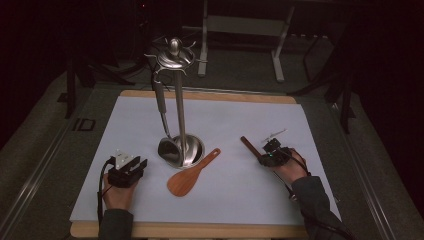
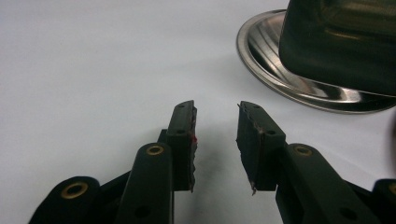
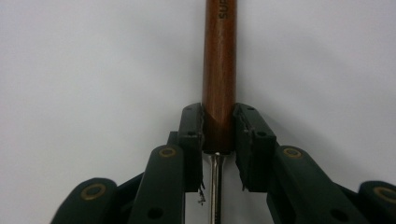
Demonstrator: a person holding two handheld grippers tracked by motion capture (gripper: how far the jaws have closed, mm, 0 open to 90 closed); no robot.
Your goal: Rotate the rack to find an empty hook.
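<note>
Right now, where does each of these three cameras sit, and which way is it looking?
High view: fixed above the person's side, looking forward and down on the table; both hands enter from the bottom, holding the left gripper and right gripper.
Left gripper view: rides that gripper, looking along open jaws toward the stand base.
Right gripper view: rides that gripper, looking along jaws shut on a wooden handle.
Shared: the handle and stand base also show from above.
</note>
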